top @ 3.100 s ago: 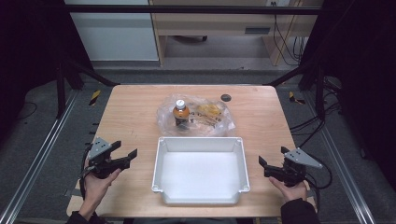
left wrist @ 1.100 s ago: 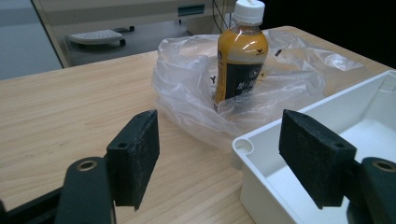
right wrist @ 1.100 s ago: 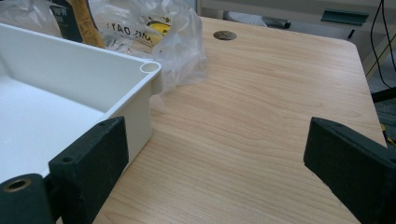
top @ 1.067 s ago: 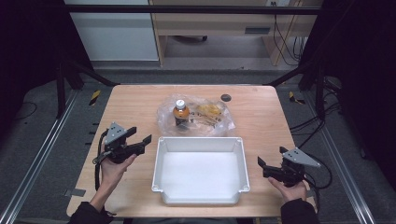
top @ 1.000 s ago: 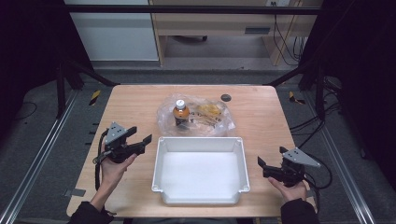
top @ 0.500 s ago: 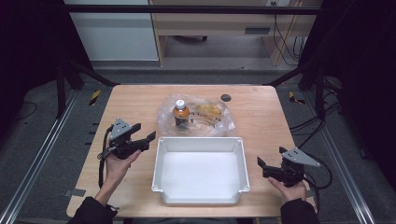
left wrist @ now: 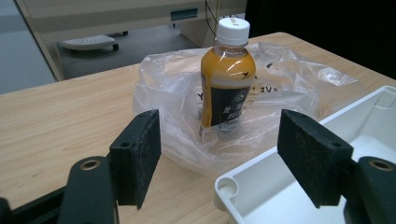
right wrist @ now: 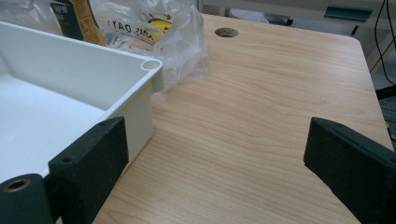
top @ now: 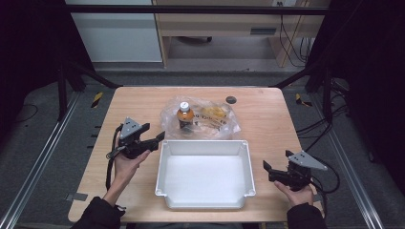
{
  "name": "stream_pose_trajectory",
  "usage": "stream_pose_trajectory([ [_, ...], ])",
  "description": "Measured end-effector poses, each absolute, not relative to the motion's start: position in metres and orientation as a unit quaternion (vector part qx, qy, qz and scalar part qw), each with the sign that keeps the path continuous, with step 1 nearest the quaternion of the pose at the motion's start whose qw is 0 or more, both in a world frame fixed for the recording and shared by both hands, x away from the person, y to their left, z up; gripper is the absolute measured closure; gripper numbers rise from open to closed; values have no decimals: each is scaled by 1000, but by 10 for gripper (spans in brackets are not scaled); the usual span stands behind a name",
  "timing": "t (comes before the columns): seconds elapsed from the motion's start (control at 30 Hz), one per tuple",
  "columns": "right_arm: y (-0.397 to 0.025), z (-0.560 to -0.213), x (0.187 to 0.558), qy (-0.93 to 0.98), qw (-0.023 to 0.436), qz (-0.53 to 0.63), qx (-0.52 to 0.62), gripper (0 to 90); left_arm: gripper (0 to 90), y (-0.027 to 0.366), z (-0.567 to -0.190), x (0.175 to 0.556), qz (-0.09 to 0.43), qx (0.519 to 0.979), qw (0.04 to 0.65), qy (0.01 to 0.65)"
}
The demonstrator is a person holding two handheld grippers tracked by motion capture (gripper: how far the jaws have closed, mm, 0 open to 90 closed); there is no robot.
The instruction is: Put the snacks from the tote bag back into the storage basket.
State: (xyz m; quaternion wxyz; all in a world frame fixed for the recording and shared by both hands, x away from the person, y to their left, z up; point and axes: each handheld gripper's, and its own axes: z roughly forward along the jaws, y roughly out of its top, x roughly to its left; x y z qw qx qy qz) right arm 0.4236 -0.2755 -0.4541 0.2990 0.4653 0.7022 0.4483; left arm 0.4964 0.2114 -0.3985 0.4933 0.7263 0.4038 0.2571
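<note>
Holding the left gripper (top: pixel 152 139) above the wooden table (top: pixel 267 114), just off the near-left corner of the white tray (top: pixel 205 145), jaws spread wide and empty, aimed toward the bottle (top: pixel 185 116); framing the same bottle (left wrist: pixel 227 74) between the two black pads (left wrist: pixel 137 156) in the left gripper view, well beyond them and untouched. Standing upright: orange drink, white cap, dark label, set within the crumpled clear plastic bag (top: pixel 217 119) at the table's middle, just behind the tray's far wall. Showing in the bag (left wrist: pixel 299 79), beside the bottle, printed lettering and a yellow item too blurred to identify. Resting low at the table's near-right edge: right gripper (top: pixel 272 172), carried in the right hand (top: pixel 295 193), jaws likewise parted with nothing between, pointing left toward the tray's right wall and apart from it. Looking along the tray's corner (right wrist: pixel 149 70) in the right gripper view, bare wood between the pads, bag (right wrist: pixel 182 32) just past the rim, round dark grommet (right wrist: pixel 226 32) farther back. Lying empty: tray interior, white and unmarked. Gripping from below: left hand (top: pixel 125 161), dark sleeve at the table's front edge
</note>
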Motion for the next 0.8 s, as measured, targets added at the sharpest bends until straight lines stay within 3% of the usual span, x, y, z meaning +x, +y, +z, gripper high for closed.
stream_pose_trajectory([
  [0.8,-276,-455,425,704,294,447,467,69,298,191,-390,520,254,725,502,398],
])
